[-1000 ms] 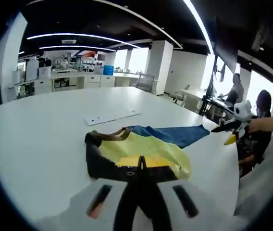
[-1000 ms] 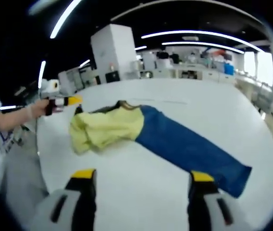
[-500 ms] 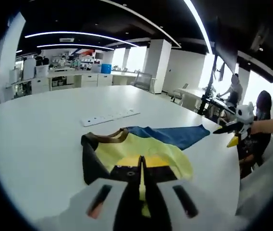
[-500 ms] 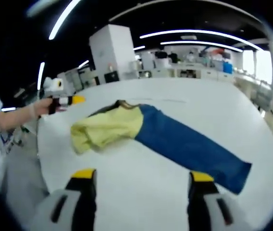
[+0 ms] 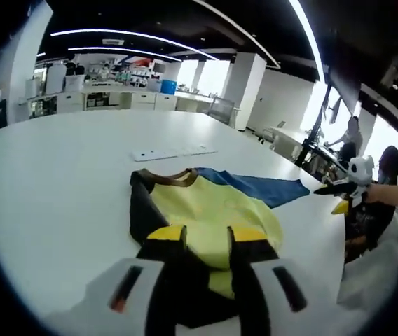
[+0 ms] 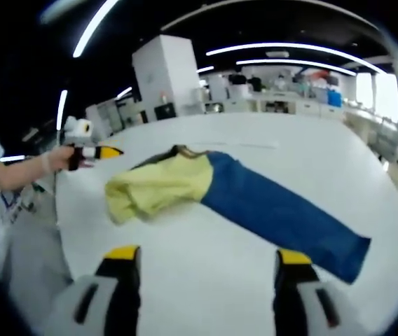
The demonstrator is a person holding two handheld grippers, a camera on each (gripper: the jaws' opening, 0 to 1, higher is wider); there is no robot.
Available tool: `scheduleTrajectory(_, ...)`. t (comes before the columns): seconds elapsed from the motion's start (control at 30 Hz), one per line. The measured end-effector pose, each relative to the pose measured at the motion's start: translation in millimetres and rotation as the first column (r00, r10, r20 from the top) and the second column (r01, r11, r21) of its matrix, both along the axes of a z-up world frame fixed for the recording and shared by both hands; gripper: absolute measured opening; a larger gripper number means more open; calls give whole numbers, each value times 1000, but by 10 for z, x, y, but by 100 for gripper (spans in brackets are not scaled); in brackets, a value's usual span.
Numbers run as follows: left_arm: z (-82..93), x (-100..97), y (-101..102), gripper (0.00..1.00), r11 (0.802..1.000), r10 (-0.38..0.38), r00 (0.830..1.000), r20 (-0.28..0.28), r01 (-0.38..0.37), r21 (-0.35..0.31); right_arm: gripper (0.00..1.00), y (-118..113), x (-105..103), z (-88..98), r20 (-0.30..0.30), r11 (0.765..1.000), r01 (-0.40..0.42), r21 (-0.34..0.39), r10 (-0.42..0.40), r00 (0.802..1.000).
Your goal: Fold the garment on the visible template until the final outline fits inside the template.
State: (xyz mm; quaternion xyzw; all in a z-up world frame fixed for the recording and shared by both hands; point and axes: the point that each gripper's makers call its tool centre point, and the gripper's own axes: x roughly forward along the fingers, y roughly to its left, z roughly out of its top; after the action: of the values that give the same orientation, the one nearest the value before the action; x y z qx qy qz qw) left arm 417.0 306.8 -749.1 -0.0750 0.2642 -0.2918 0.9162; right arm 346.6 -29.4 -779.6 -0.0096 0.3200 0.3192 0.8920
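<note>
You're mid-fold: the garment is lying on the white counter, yellow part bunched on the left, blue part stretching right and near. Your left gripper is hovering over the yellow part, jaws slightly parted, gripping nothing. Your right gripper is standing wide open and empty, short of the cloth. Next, probably pinching the blue end and folding it over.

Left gripper: black jaws, yellow tips, grey base. Right gripper: grey jaws, yellow-capped tips, black pads inboard.
</note>
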Motion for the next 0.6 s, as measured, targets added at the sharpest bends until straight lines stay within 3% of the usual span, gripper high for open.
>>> scheduleTrajectory(0.1,-81,-46,89,43,998,64,996,-65,-65,-20,77,16,-18,-19,-6,1000,-4,-1,4,1000)
scheduleTrajectory(0.17,-109,-50,129,57,997,77,995,-66,-78,-22,77,17,-23,-33,-9,1000,-4,0,4,1000)
scheduleTrajectory(0.23,-157,-90,157,63,995,96,991,-94,-97,-16,77,32,-35,-37,-10,1000,-5,0,5,1000)
scheduleTrajectory(0.4,-216,-160,179,70,992,113,985,-130,-120,-48,77,41,-51,-47,-13,1000,-9,-1,9,1000)
scheduleTrajectory(0.5,-263,-204,216,76,990,131,981,-144,-137,-34,77,30,-50,-49,-14,1000,-6,-1,6,1000)
scheduleTrajectory(0.6,-313,-272,266,75,987,139,974,-180,-152,-60,76,32,-56,-52,-15,1000,-7,2,7,1000)
